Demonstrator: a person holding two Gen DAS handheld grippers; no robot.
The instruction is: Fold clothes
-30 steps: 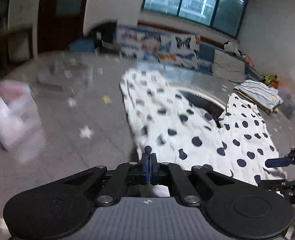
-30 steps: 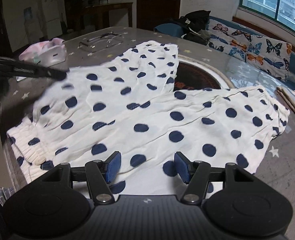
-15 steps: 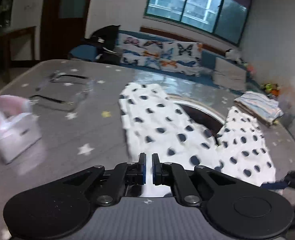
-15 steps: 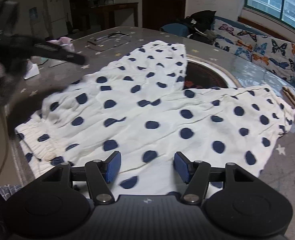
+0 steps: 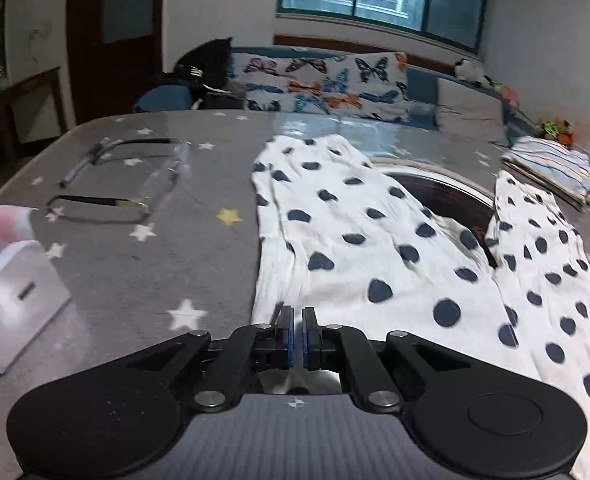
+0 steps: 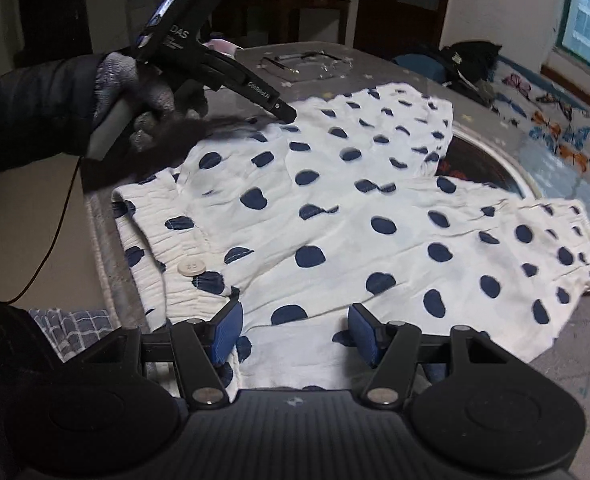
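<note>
White trousers with dark blue dots (image 6: 335,216) lie spread flat on the grey star-print table, legs pointing away, waistband with a white button (image 6: 191,268) near me. They also show in the left wrist view (image 5: 359,240). My left gripper (image 5: 295,336) has its jaws almost together with a thin gap, empty, at the left edge of the left leg; it shows in the right wrist view (image 6: 283,114) with its tip on the cloth. My right gripper (image 6: 295,332) is open, low over the cloth near the waistband, holding nothing.
A white tissue box (image 5: 11,292) stands at the table's left. A clear tray with pens (image 5: 123,176) lies at the far left. Folded striped clothes (image 5: 555,168) sit at the far right. A round dark inset (image 5: 443,196) lies between the trouser legs. A butterfly-print sofa (image 5: 327,84) stands behind.
My left gripper has dropped toward the left leg's edge and its jaws have parted slightly. My right gripper has moved back toward the waistband, still open.
</note>
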